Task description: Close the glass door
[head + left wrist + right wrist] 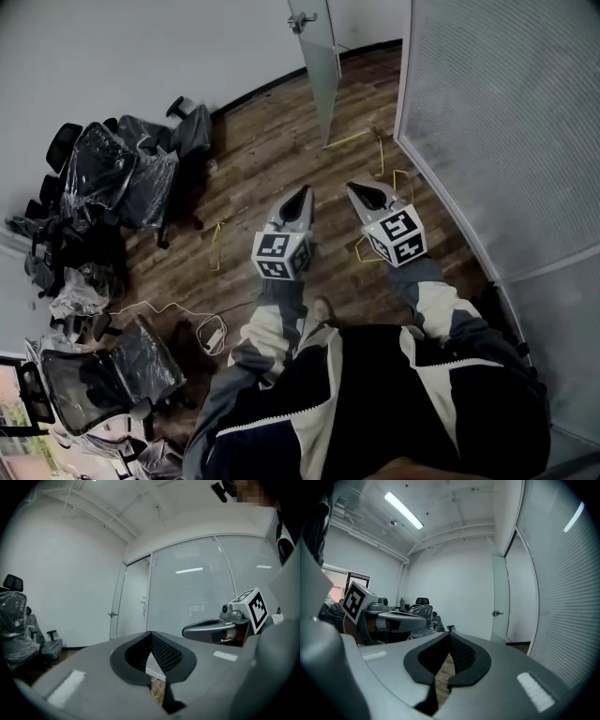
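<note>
Glass door (323, 70) stands ajar at twelve o'clock in the head view, swung away from the frosted partition (497, 122) at two o'clock. The left gripper (303, 193) and right gripper (355, 189) point toward it, well short, each with jaws pressed together on nothing. Closing looks unstarted; reaching and pushing remain.

No text can be read (the gripper cubes (281, 255) (401, 236) bear only square markers).
</note>
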Motion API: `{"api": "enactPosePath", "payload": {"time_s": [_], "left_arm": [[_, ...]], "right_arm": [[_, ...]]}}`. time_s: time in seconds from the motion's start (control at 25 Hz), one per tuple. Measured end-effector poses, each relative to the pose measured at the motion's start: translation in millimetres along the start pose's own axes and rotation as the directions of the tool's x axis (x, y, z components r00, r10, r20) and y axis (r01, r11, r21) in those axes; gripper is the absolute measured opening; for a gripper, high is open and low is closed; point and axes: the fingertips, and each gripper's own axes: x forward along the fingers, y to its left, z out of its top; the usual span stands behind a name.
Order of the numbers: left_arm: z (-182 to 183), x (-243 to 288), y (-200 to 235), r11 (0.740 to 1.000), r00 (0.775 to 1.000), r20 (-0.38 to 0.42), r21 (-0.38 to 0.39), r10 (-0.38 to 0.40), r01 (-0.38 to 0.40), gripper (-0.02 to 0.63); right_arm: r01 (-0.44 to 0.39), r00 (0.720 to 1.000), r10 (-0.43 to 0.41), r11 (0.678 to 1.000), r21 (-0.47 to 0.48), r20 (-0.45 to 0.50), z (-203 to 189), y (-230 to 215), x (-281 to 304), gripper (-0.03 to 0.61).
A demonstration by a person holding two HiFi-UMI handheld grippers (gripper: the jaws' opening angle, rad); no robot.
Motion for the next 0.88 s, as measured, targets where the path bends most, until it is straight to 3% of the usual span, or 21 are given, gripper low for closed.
{"api": "enactPosePath", "payload": {"time_s": [0.16,0.36,0.56,0.8,0.88], "left_arm": [[5.4,14.9,38.4,0.998,0.998,0.015,-0.025,-0.055,0.056,0.003],[18.3,19.8,105.8,0.997,0.997,0.043,-0.039,-0.069,0.071,0.003],[13.9,15.5,150.7,0.996,0.995,0.057,-0.039,-0.078,0.08,0.003],[20.8,22.4,182.2,0.998,0.997,0.07,0.06,-0.039,0.035,0.003],[20.6,29.8,192.7,0.998,0.997,0.066,0.049,-0.03,0.027,0.003]], "right_arm": [[0.019,1.0,-0.02,0.999,-0.037,-0.015,16.6,0.4,45.0,0.002],[0.04,0.999,-0.04,0.997,-0.073,-0.011,48.6,6.1,109.5,0.002],[0.034,0.999,-0.037,0.995,-0.092,-0.031,48.2,25.2,157.3,0.002],[0.015,0.998,-0.023,0.992,-0.123,-0.061,49.2,25.7,198.2,0.002],[0.01,0.998,-0.017,0.992,-0.124,-0.053,53.9,21.3,210.3,0.002]]}}
